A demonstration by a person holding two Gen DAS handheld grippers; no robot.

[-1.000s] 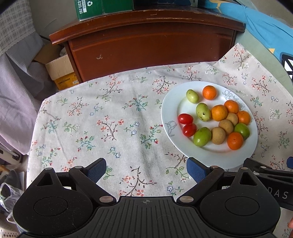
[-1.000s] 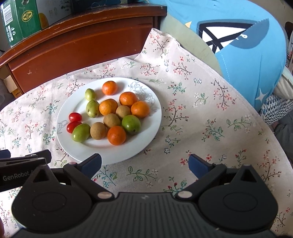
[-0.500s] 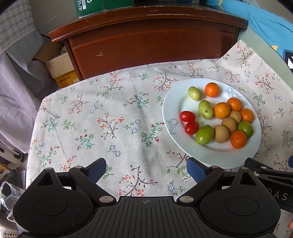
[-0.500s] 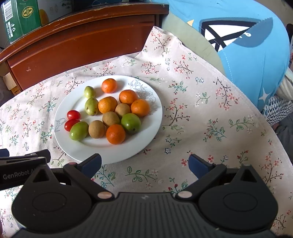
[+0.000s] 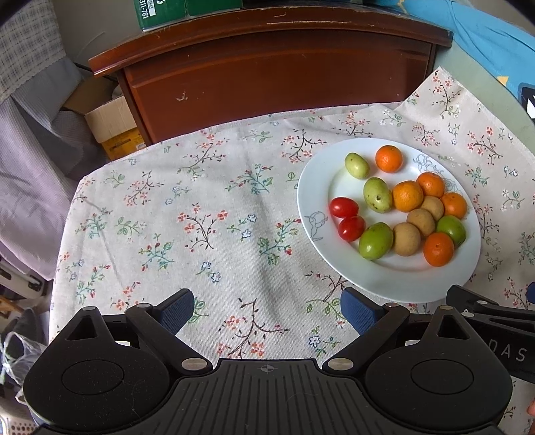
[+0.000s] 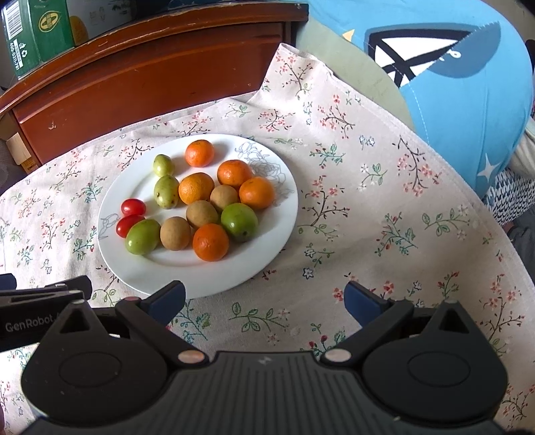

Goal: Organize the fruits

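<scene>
Easing forward, I am bringing my left gripper [image 5: 267,309], fingers spread and empty, over the floral cloth's [image 5: 200,234] near edge. Every fruit is lying mixed on the white plate [image 6: 200,281], which is drawing closer. My right gripper [image 6: 264,297] is hovering spread and empty at the plate's near rim.

"311-781" is printed vertically on a white label on the green box [image 5: 160,13] atop the wooden cabinet [image 5: 267,67]. In the right wrist view, the same box [image 6: 36,33] carries "400-0311-781", a barcode and a recycling symbol. "GenRobot" is printed on the left gripper [image 6: 33,326]. "DAS" is printed on the right gripper [image 5: 508,351].
</scene>
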